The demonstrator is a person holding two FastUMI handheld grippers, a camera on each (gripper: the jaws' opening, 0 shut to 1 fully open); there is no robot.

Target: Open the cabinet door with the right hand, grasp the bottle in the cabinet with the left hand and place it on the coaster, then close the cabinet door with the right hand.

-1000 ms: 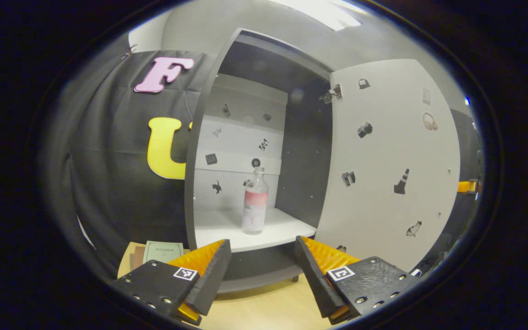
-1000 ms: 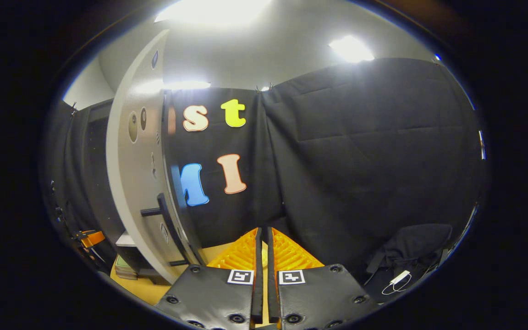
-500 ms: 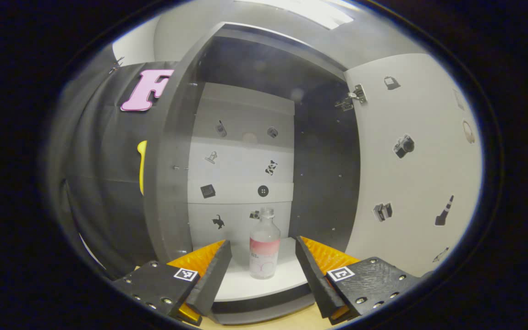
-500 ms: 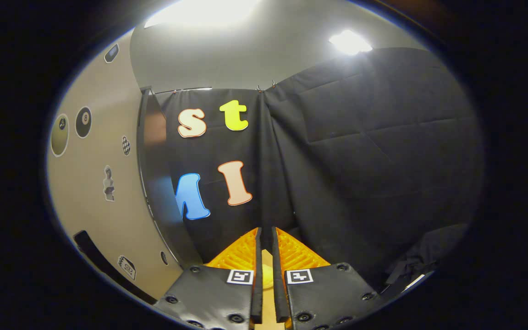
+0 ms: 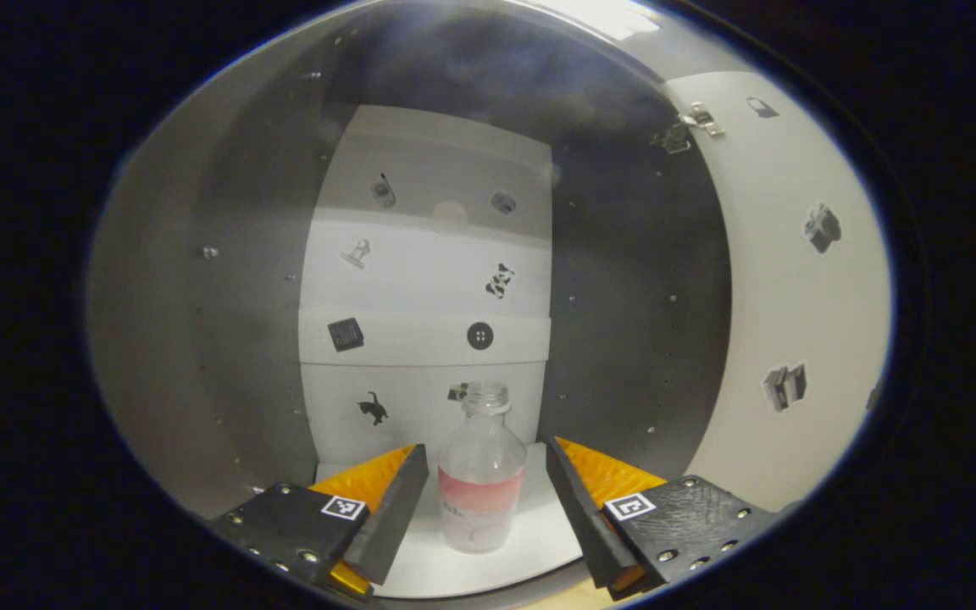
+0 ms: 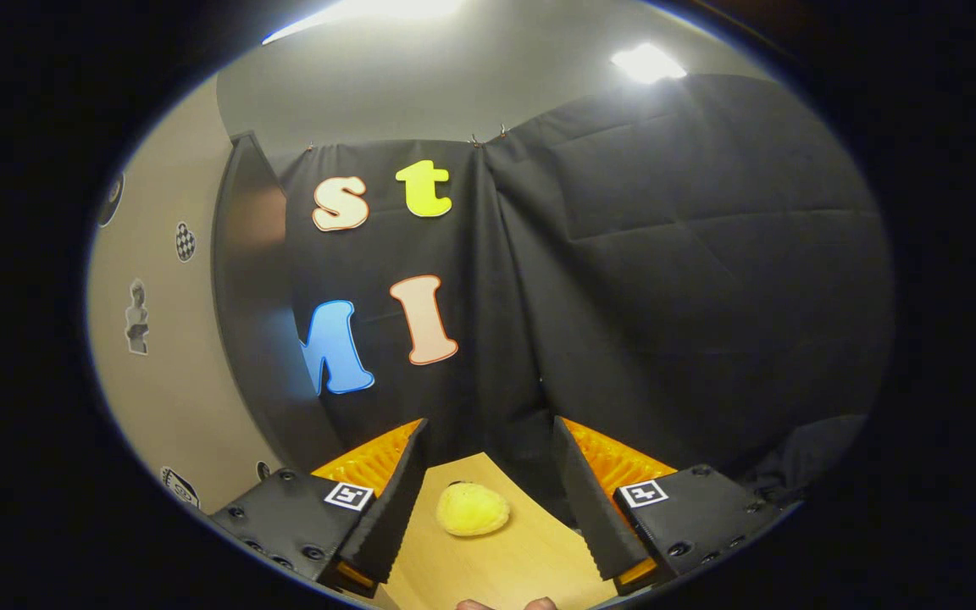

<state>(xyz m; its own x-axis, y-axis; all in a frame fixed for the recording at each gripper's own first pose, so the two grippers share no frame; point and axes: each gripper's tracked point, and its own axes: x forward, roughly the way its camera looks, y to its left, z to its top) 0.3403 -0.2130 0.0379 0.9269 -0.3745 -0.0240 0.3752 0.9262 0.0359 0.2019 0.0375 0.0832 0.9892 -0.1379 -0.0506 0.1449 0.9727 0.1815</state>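
Note:
In the left gripper view a clear plastic bottle (image 5: 481, 474) with a pink label and no cap stands upright on the white cabinet shelf (image 5: 539, 542). My left gripper (image 5: 485, 496) is open, and the bottle stands between its two fingers with a gap on each side. The cabinet door (image 5: 793, 296) hangs open at the right. In the right gripper view my right gripper (image 6: 488, 500) is open over the wooden table (image 6: 522, 568), with nothing between its fingers. The door's outer face (image 6: 166, 364) stands at its left.
A yellow, lemon-like object (image 6: 472, 509) lies on the table just ahead of the right gripper. The cabinet's dark side walls (image 5: 623, 296) close in on both sides of the bottle. Its back panel (image 5: 429, 280) carries several small stickers. Fingertips of a hand (image 6: 501, 604) show at the bottom edge.
My left gripper has moved forward into the cabinet until the bottle stands between its fingers. My right gripper has let go of the door, swung right and opened.

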